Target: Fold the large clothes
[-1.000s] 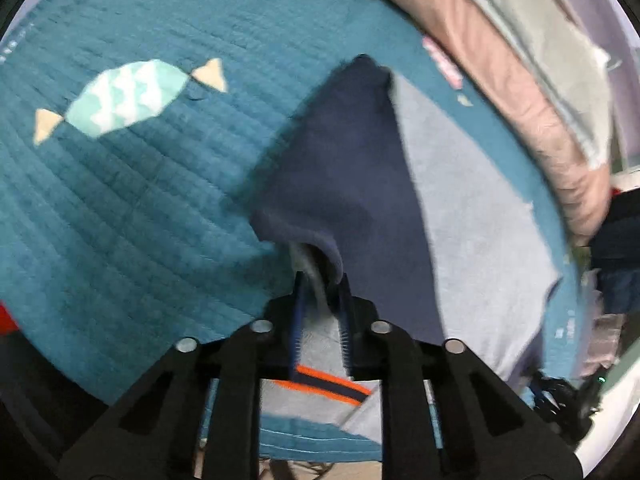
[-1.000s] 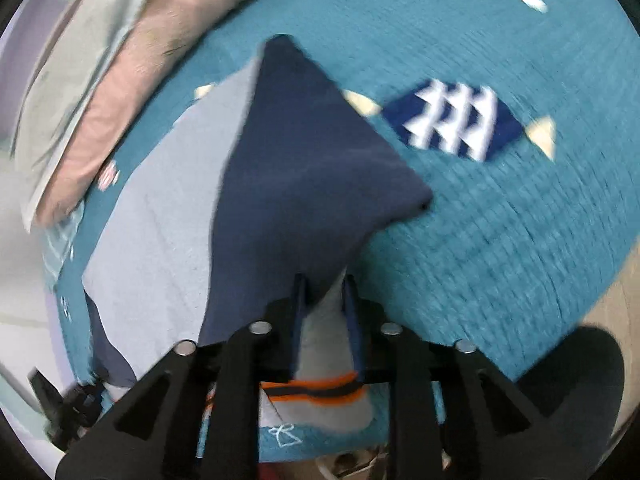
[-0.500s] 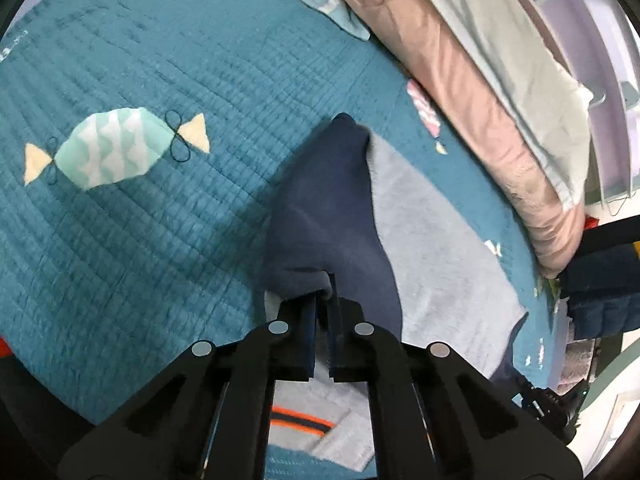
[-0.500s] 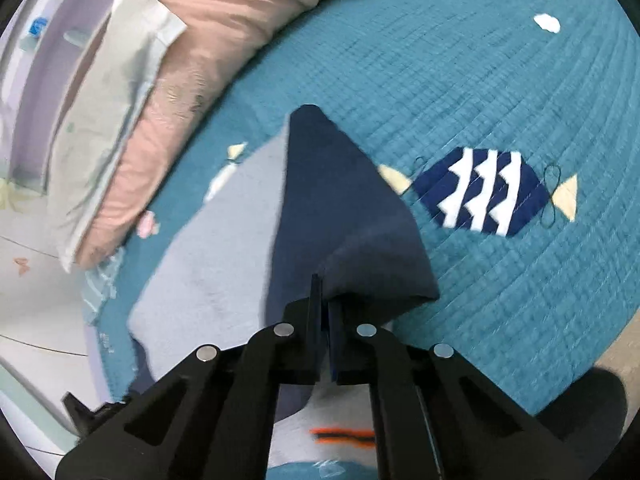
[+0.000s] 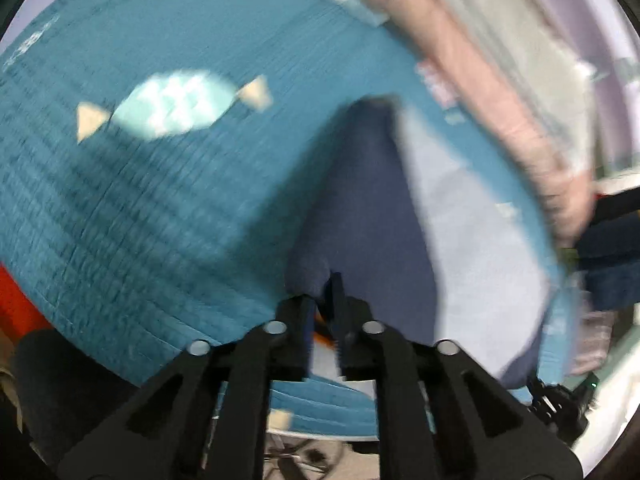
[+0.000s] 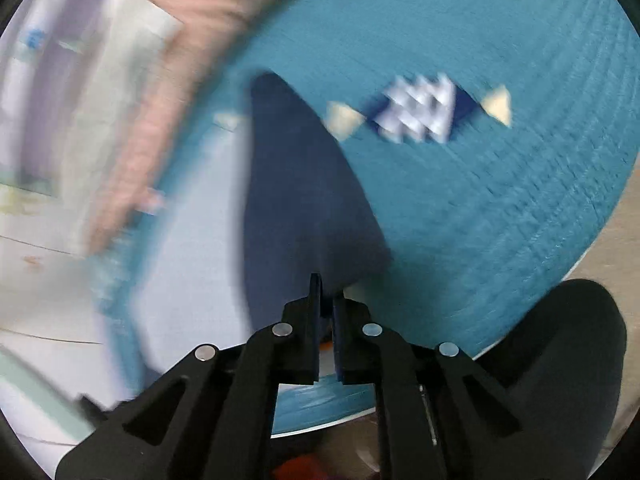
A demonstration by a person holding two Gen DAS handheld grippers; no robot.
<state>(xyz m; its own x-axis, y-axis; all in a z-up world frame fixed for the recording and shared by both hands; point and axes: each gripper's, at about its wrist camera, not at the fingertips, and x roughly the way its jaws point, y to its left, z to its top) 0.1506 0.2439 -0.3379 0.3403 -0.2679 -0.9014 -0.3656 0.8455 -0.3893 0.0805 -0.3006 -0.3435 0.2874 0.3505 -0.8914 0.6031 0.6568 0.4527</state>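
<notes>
- Left hand-held gripper: my near item; jaws have just been easing apart, the navy fold of the garment between them; grip looks loosened, blur hides contact.
- Right hand-held gripper: likewise parting, navy edge between its jaws.
- Garment: navy over pale grey panel, lying on the teal quilt. I judge it soft, light, limp; it should be taken at corners or hem.
- Beyond: pink bedding.
</notes>
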